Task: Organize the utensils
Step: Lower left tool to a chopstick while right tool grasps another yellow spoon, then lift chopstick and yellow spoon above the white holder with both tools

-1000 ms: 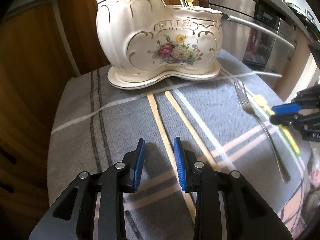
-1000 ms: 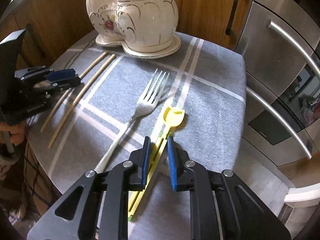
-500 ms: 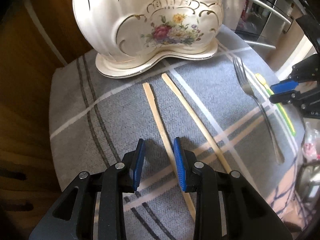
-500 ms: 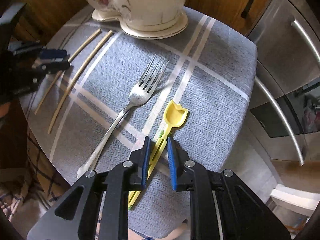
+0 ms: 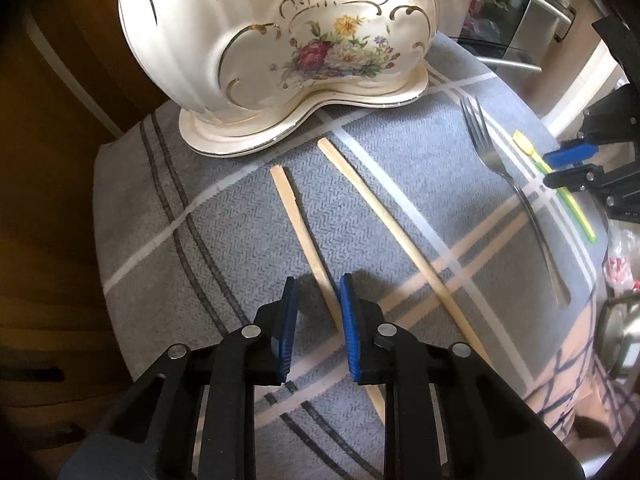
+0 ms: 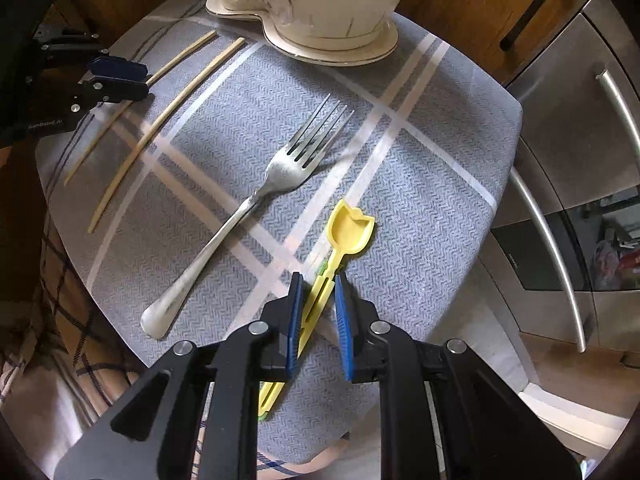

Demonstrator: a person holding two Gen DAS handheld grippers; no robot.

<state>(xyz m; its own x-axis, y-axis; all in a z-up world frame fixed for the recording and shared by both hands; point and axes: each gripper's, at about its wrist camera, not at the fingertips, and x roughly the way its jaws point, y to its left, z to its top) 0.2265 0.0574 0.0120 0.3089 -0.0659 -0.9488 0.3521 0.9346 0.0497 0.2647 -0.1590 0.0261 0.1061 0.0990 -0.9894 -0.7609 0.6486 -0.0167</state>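
Setting: a kitchen with wooden cabinets and a steel oven (image 6: 576, 184); a grey checked cloth (image 5: 240, 240) covered the tabletop.
Left gripper (image 5: 318, 292): fingers closing around the left chopstick (image 5: 298, 220), which lay between the blue pads with a gap on each side.
Right gripper (image 6: 318, 284): fingers narrowly spread, straddling the yellow plastic spoon (image 6: 344, 236) without visibly pressing on it.
Second chopstick (image 5: 400, 236): flat, just right of the first.
Fork (image 6: 256, 204): between chopsticks and spoon.
Holder (image 5: 280, 40): cream flowered ceramic, at the far edge.
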